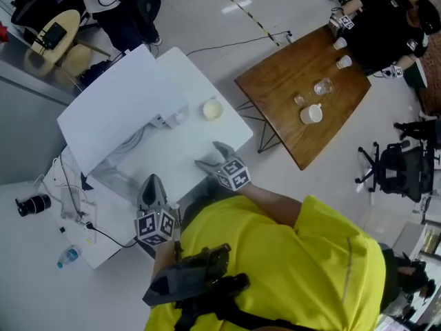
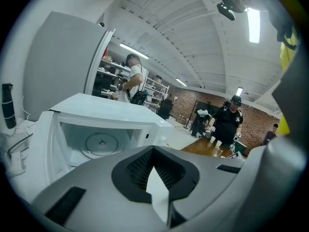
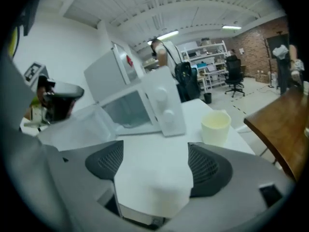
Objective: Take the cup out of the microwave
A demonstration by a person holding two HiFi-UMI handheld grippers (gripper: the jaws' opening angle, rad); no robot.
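A pale yellow cup (image 1: 212, 109) stands on the white table (image 1: 186, 67), just right of the white microwave (image 1: 117, 105). The microwave's door (image 1: 114, 169) hangs open. In the left gripper view its cavity holds only the glass turntable (image 2: 101, 142). My left gripper (image 1: 153, 183) points at that open cavity from the table's near edge, its fingertips together (image 2: 154, 151) and nothing held. My right gripper (image 1: 209, 154) hovers over the table's near right part with its jaws open (image 3: 154, 163) and empty. The cup (image 3: 216, 126) sits beyond it, ahead and to the right, apart from the fingers.
A wooden table (image 1: 275, 109) with several small cups stands to the right, with a person in black (image 1: 386, 26) at it. Left of the white table, a camera (image 1: 33, 204), a water bottle (image 1: 67, 256) and cables lie on the floor. An office chair (image 1: 396, 167) stands far right.
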